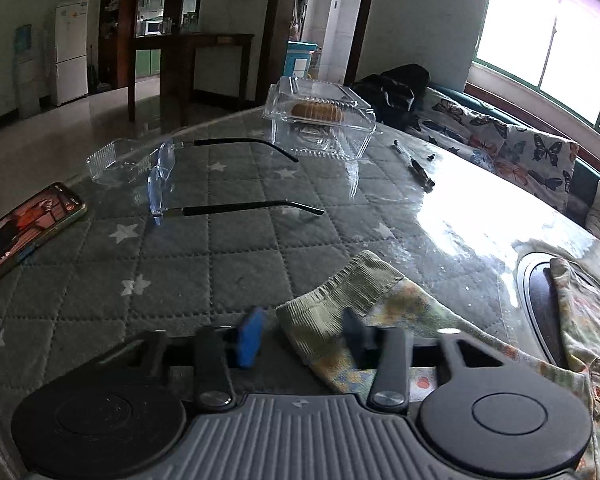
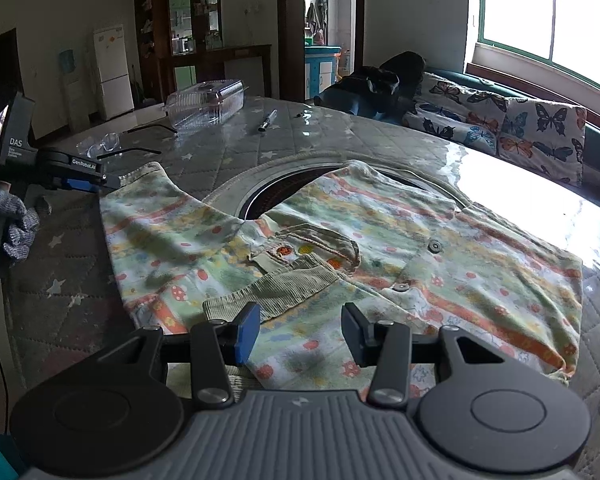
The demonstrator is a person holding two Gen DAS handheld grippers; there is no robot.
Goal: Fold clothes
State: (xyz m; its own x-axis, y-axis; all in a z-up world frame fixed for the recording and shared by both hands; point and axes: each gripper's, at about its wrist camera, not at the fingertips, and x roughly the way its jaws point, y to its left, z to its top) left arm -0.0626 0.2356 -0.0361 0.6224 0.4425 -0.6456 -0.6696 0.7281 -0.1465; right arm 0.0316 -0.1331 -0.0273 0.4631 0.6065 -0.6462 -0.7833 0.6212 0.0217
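Note:
A small floral shirt point(image 2: 340, 240) with green corduroy cuffs and pocket lies spread on the quilted table, partly over a round inset burner point(image 2: 284, 194). My right gripper point(image 2: 300, 334) is open, its jaws low over the shirt's near edge beside one folded sleeve cuff point(image 2: 276, 290). My left gripper point(image 1: 302, 336) is open around the other sleeve's corduroy cuff point(image 1: 340, 296), the cloth lying between its fingers. In the right wrist view the left gripper point(image 2: 100, 184) shows at the far left, at that sleeve's end.
On the table's far side lie safety glasses point(image 1: 162, 182), a phone point(image 1: 24, 226), clear plastic boxes point(image 1: 320, 120) and a pen point(image 1: 416, 164). A butterfly-print sofa point(image 2: 512, 128) runs along the right under the window.

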